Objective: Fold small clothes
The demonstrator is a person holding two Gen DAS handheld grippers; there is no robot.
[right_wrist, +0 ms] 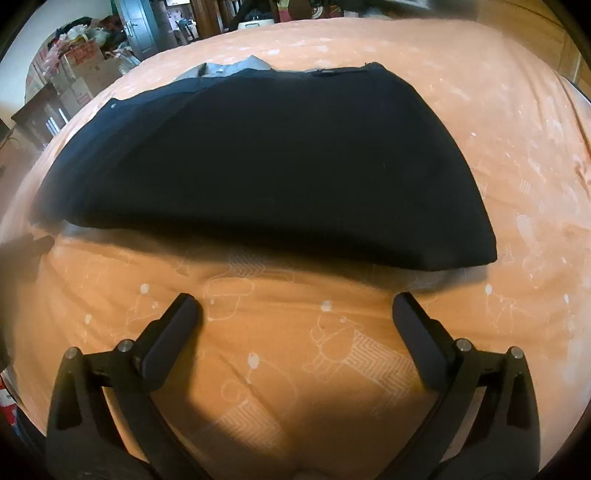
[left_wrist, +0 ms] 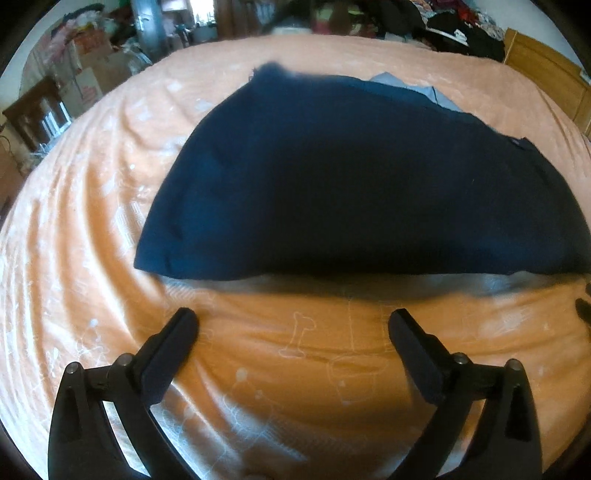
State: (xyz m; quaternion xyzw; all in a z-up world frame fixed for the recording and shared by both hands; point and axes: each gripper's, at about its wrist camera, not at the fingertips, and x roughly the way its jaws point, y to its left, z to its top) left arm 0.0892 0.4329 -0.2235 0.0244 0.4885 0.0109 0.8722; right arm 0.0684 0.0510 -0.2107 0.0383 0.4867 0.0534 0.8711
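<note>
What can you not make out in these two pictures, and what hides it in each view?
- Grey cloth behind the dark blue garment: mostly covered by it in both views.
- Garment type: folded, so not clear.
- Right gripper in the left wrist view: cut off by the edge.
- Orange bedsheet under the garment: hidden.
- Background clutter: blurred.

Grey lining (right_wrist: 236,68) mostly hidden under navy garment (left_wrist: 351,177); garment's right corner cut off; background clutter (left_wrist: 454,22) blurred
</note>
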